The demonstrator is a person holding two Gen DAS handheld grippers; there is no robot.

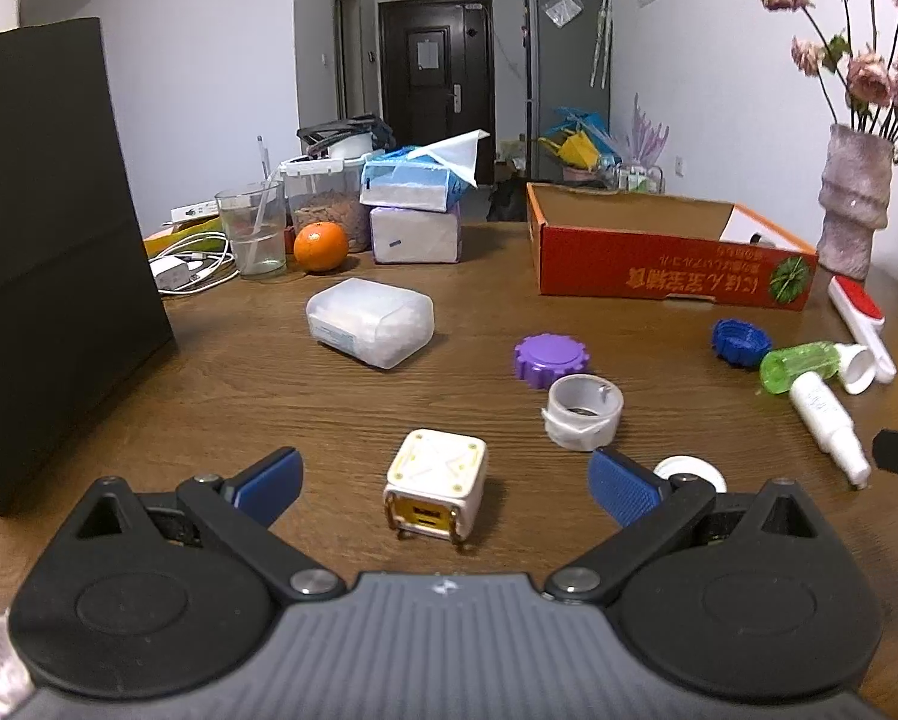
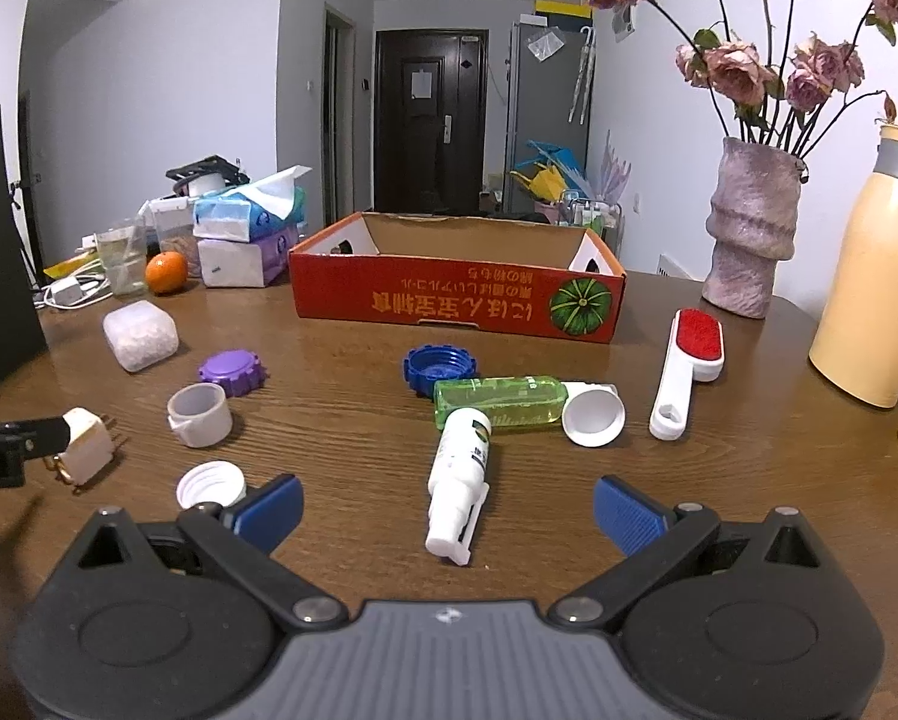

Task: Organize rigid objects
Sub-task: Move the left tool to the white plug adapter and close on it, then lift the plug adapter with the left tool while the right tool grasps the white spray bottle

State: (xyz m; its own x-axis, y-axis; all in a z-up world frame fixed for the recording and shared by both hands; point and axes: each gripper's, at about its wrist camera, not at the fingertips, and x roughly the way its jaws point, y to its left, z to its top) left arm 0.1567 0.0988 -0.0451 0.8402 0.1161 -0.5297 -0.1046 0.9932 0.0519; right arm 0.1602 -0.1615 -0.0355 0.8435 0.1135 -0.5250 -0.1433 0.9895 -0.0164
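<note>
White charger cube point(image 1: 436, 483) sits untouched between the left gripper's point(image 1: 446, 483) spread jaws; right gripper point(image 2: 449, 510) likewise gapes.

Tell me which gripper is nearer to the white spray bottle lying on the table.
Right. The right gripper is open with the white spray bottle lying just ahead between its fingers; the left gripper is off to the left, framing the white charger cube.

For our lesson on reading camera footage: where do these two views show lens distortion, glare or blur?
Left wrist view: fisheye bends the black bag and darkens the corners; the cube charger is sharp. Right wrist view: sheen lies on the table before the red box, and the left gripper at the edge is smeared.
</note>
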